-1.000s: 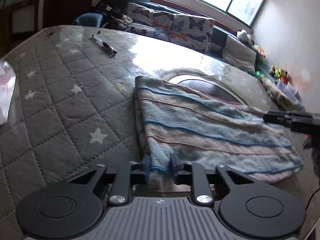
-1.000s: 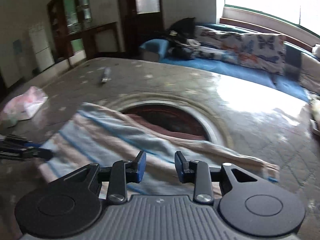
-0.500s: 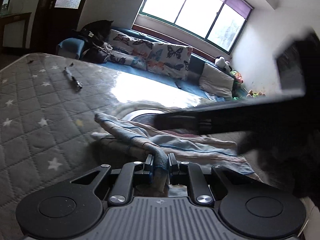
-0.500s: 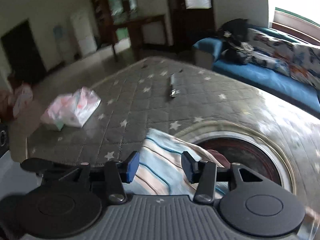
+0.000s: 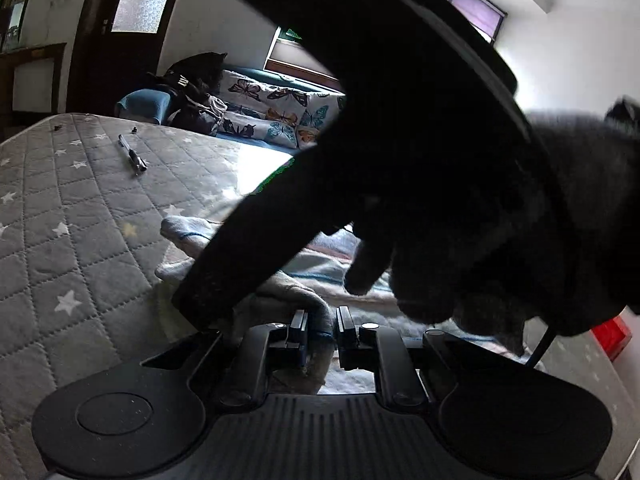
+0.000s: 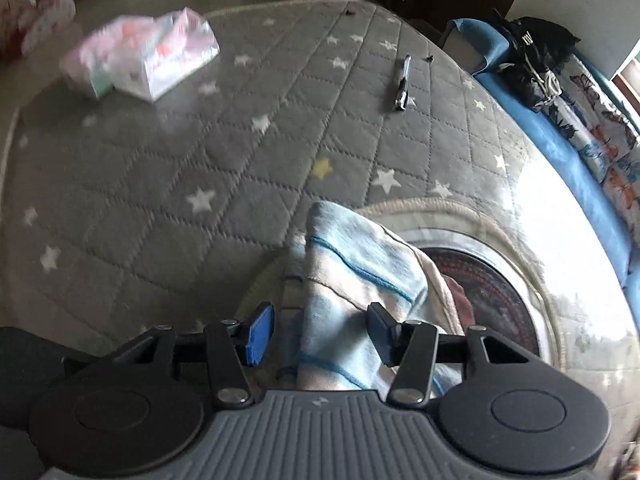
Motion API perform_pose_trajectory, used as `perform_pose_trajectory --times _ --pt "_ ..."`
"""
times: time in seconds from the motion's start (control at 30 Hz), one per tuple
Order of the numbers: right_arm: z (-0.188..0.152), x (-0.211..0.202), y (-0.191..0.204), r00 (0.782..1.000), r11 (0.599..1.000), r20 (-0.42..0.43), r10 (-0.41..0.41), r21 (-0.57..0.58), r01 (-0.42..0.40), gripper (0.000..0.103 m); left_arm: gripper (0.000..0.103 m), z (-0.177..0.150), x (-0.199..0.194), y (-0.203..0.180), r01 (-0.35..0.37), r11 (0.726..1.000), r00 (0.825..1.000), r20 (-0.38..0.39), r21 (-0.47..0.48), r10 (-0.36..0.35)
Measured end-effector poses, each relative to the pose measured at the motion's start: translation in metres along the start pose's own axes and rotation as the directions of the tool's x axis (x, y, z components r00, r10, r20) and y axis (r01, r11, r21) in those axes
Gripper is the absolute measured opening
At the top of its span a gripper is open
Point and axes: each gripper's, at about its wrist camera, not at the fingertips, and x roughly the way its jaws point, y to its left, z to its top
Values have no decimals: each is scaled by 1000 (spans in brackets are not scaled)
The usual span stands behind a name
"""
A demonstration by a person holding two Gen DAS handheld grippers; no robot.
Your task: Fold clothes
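Left wrist view: your left tongs (image 5: 322, 322) are pinching a bunched edge of the striped cloth (image 5: 298, 294) at 6 o'clock, low over the quilted table (image 5: 80, 216). A dark shape, your right arm it seems, is blocking 12 to 3 o'clock.

Right wrist view: your right tongs (image 6: 320, 326) are gaping apart, straddling the cloth (image 6: 352, 264) at 6 o'clock, not gripping. You're mid-fold; next, clamp this edge and carry it across.

Each black hand-held gripper (image 6: 320, 330) has round side discs, a ribbed grey body, silver screws and blue-faced fingers (image 6: 259, 332).
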Motion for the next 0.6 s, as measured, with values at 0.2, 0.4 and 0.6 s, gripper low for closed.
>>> perform_pose_trajectory --times 0.2,0.4,0.6 --pt "-10 -1 4 998 997 -18 -61 -45 60 47 16 -5 1 -4 -5 1000 1000 -1 17 5" --pt "-15 -7 5 998 996 -16 -62 -57 61 46 16 -12 6 -15 -36 998 999 5 48 36" --pt "-27 -8 -2 999 999 8 -52 -15 52 33 16 -20 8 -23 -42 996 999 2 75 42"
